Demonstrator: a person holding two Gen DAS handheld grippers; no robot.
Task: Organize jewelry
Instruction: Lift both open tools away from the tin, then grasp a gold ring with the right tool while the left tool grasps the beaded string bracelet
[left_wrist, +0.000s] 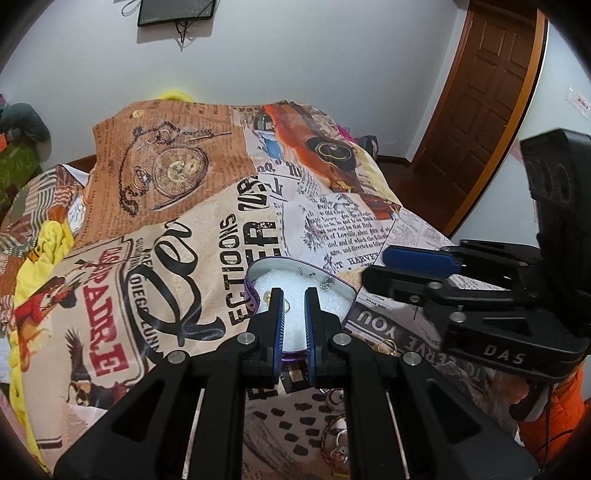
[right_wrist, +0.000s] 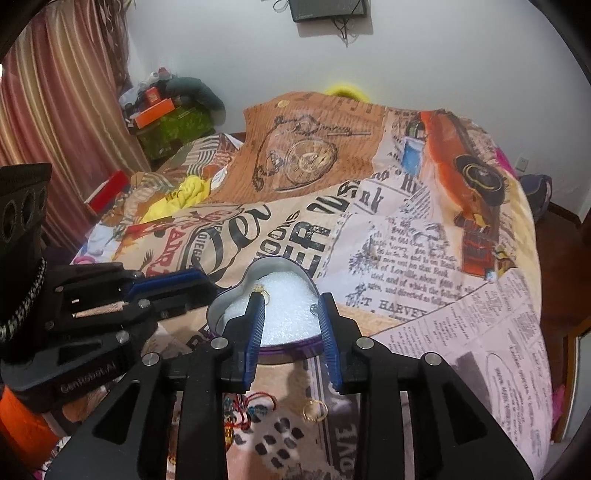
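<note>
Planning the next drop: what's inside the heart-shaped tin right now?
The heart-shaped tin holds white foam, a gold ring near its left side and a small silver piece by the right wall. Gripper fingers hide the foam's near part.

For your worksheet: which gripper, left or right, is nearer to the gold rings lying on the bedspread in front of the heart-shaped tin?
Right, though only slightly. The gold rings lie just below the open right gripper, between its fingers. The left gripper points at the heart-shaped tin, with the rings off to its right side.
</note>
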